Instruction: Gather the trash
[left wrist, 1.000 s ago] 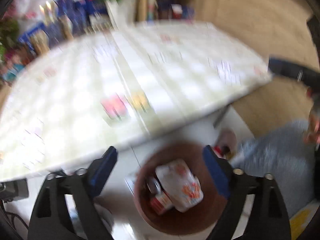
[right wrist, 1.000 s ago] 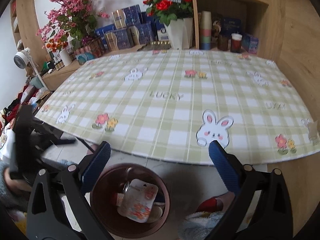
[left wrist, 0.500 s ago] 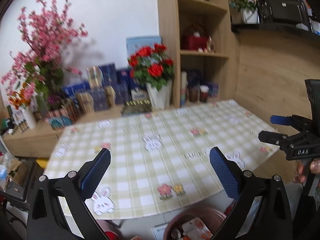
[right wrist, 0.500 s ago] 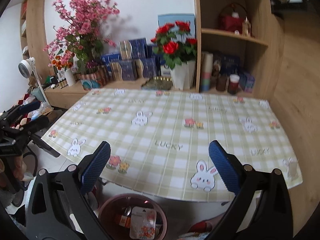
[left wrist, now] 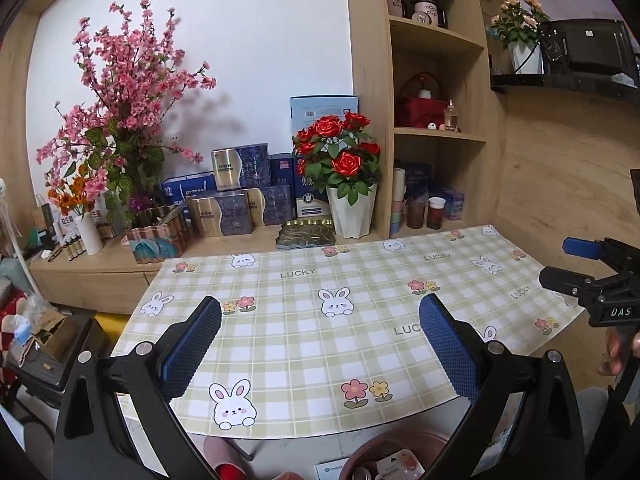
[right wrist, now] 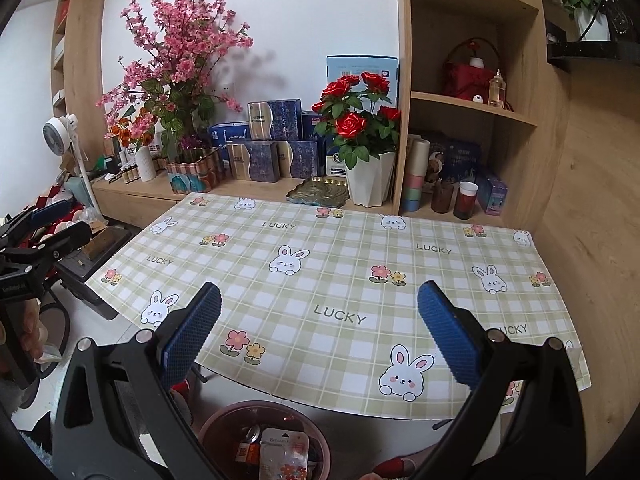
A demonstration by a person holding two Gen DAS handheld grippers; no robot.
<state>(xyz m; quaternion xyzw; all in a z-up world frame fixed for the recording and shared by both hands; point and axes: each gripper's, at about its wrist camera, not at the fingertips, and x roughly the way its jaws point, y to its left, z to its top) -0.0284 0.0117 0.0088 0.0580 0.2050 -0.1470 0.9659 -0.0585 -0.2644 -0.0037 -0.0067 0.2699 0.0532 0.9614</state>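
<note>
Down at the bottom edge, on the floor just under the near lip of the table, sits the brown bin [right wrist: 264, 440], and the trash is in it: a white packet with orange print [right wrist: 285, 456] lying on top, a can [right wrist: 253, 434] tucked beside it. From the left wrist view only the bin's rim and a sliver of the packet peek in at the bottom.

Both claws hang above that bin, aimed out over the table. The left gripper [left wrist: 320, 344] has its blue pads spread wide, nothing between them. The right gripper [right wrist: 319, 330] shows the same picture: pads far apart, only tablecloth visible in the gap. Each one catches the other at the frame's edge, with a hand [left wrist: 618, 350] on the handle.

Next out, the table [right wrist: 400, 404] itself, covered by a green checked cloth printed with rabbits, flowers and the word LUCKY. Nothing stands on the cloth.

Left of the table, a cluttered patch: a dark stand with a cardboard box [left wrist: 50, 330] on it, and further left a small white fan [right wrist: 60, 132].

Behind the table runs a low wooden counter. On it, a green tray [right wrist: 320, 193], a white pot of red roses [right wrist: 360, 128], stacked blue gift boxes [right wrist: 264, 148], and a tall spray of pink blossoms [right wrist: 176, 64]. To the right, wooden shelves [right wrist: 472, 104] carry stacked cups [right wrist: 416, 176], a red basket [right wrist: 468, 76] and jars up top.
</note>
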